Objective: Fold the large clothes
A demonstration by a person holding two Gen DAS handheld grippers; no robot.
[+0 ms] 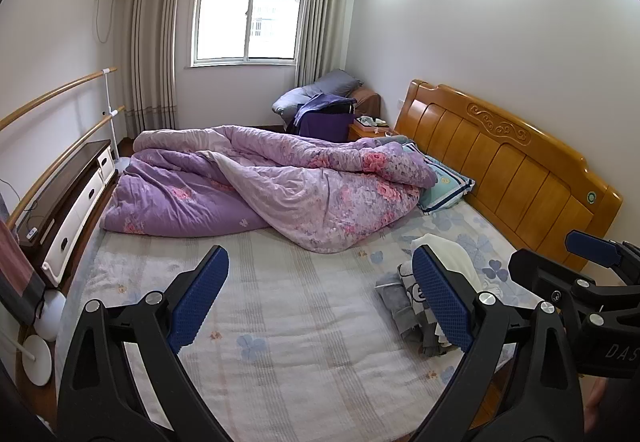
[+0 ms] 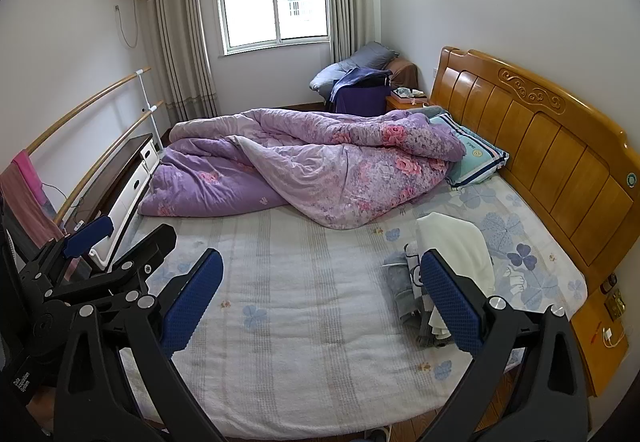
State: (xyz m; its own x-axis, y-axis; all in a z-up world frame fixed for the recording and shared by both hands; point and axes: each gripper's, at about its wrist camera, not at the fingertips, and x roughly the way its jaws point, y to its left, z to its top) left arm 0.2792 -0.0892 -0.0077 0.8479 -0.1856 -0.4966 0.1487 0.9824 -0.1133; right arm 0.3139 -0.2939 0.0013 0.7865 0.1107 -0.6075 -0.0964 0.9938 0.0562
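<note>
A small pile of clothes lies on the near right part of the bed: a white garment on top of grey and printed pieces. My left gripper is open and empty, held above the bed's near edge, with the pile behind its right finger. My right gripper is open and empty beside it, also above the near edge. Each gripper shows in the other's view: the right one and the left one.
A crumpled purple floral quilt covers the far half of the bed. A pillow lies against the wooden headboard. A dresser and wooden rails stand on the left. A nightstand is at right.
</note>
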